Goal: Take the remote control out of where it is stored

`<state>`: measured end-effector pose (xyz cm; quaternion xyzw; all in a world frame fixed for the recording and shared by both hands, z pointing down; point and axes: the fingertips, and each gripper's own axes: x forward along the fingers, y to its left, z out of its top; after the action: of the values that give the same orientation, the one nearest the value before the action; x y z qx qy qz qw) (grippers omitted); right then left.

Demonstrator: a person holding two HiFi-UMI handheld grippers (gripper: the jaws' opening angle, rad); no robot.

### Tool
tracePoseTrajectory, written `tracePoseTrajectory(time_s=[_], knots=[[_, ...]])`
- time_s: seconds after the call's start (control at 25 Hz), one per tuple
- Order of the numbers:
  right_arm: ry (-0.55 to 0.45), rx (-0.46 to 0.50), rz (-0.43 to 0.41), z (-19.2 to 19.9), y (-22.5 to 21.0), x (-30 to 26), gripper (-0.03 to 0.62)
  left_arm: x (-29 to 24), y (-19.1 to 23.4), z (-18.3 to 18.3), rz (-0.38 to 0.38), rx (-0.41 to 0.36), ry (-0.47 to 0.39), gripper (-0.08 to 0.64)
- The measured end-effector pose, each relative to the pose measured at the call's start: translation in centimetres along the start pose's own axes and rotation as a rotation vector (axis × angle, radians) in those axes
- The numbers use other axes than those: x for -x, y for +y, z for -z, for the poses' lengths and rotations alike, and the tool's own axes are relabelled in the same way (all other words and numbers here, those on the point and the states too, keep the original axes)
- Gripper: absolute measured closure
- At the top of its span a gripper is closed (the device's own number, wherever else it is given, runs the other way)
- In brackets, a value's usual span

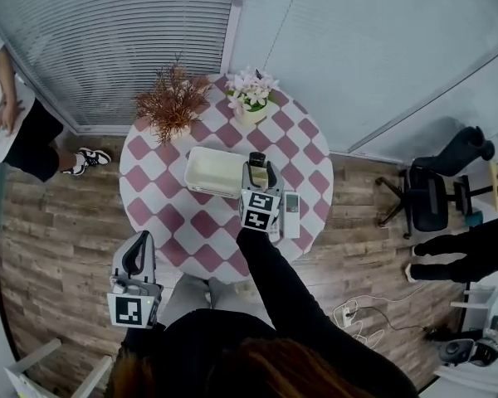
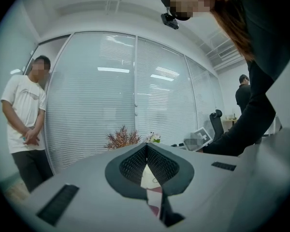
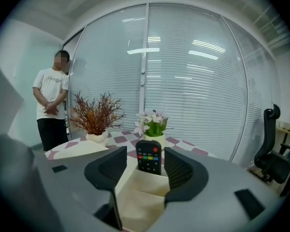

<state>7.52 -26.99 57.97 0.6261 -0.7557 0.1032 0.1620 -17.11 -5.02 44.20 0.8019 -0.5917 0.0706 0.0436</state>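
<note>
pink-checked tabletop, remote upright in its holder

just off the tabletop's (image 1: 162, 222) near edge, the left gripper (image 2: 146, 151) hangs empty, fingers pressed together. toward the middle, the right gripper (image 1: 258, 171) has its fingers spread and gripping nothing. the black remote (image 3: 148, 156) stands in line with the gap, in a cream holder (image 3: 145, 187). it looks light, stiff and smooth-sided. best to pinch the exposed upper half across its narrow edges and lift straight, as the holder may ride up.

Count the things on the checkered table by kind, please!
Potted plants: 2, the dried red plant and the white flowers
Remotes: 2, the black remote and the white remote
Cream containers: 2, the tray and the holder
Total: 6
</note>
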Motion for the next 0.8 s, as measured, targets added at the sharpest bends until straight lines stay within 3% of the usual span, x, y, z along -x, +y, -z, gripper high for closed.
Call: tracePoseTrajectory(time_s=[0.2, 0.8], knots=[[0.042, -0.014, 0.075, 1.3, -0.9, -1.5, 0.362, 1.1, 1.5, 1.0, -0.041, 0.007, 0.025, 0.554], [0.081, 0.002, 0.107, 1.7, -0.7, -3.6, 0.365, 1.8, 2.7, 1.7, -0.060, 0.014, 0.038, 0.554]])
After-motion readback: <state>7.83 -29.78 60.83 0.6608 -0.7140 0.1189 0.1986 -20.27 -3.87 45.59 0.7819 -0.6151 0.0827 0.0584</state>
